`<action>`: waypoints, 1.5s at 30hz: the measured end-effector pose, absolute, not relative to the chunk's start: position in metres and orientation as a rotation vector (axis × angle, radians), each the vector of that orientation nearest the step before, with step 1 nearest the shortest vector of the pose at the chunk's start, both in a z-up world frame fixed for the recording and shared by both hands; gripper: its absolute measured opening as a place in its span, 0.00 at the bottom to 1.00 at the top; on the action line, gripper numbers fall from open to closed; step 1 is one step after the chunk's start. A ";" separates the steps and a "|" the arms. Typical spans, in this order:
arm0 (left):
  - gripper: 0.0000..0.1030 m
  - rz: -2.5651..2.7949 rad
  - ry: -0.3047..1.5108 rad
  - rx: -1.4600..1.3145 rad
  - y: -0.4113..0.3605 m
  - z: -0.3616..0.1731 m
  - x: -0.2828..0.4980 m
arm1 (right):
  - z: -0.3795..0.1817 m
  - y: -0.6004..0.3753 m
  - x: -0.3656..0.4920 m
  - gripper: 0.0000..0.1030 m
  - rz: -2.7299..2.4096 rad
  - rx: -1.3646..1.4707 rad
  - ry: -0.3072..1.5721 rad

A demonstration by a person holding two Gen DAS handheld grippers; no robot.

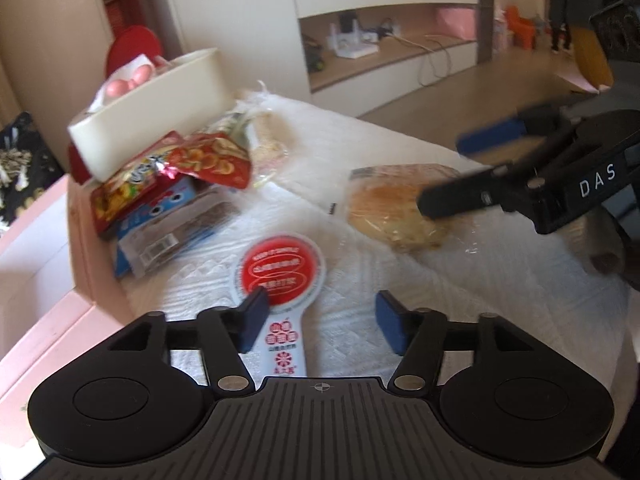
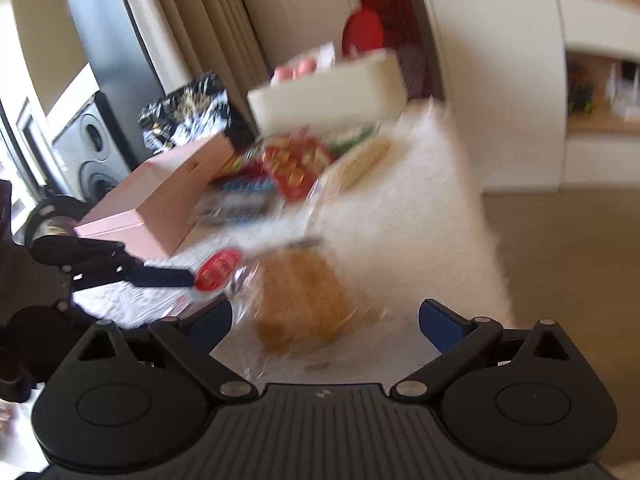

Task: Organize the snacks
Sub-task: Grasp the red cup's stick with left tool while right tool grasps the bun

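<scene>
A wrapped bread bun (image 1: pixel 394 210) lies on the white cloth (image 1: pixel 460 280). It also shows in the right wrist view (image 2: pixel 300 300), blurred. My right gripper (image 2: pixel 326 322) is open, its jaws on either side of the bun just above it; it shows in the left wrist view (image 1: pixel 444 172). My left gripper (image 1: pixel 316 320) is open over a paddle-shaped pack with a red round label (image 1: pixel 280 276), also seen in the right wrist view (image 2: pixel 218 272). A pile of snack packs (image 1: pixel 172 184) lies at the far left, red and blue ones on top.
A cream box (image 1: pixel 156 108) with pink things in it sits tilted on the snack pile. A pink box (image 2: pixel 160 196) stands along the left edge of the cloth. The floor (image 2: pixel 560 260) lies past the cloth's right edge. Shelves (image 1: pixel 384 32) stand behind.
</scene>
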State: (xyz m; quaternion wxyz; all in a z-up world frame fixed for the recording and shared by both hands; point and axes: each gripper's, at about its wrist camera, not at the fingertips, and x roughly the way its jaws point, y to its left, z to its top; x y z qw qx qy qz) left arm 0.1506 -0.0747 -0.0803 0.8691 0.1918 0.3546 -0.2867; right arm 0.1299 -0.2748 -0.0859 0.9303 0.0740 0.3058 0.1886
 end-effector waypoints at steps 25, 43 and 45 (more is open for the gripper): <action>0.62 -0.519 0.763 0.185 -0.051 -0.087 0.205 | -0.097 -0.262 0.141 0.97 0.375 0.114 0.635; 0.61 -0.507 0.739 0.102 -0.023 -0.078 0.138 | -0.055 -0.232 0.105 0.69 0.467 -0.068 0.640; 0.61 -0.506 0.724 0.073 -0.008 -0.072 0.110 | -0.045 -0.225 0.090 0.69 0.502 -0.095 0.632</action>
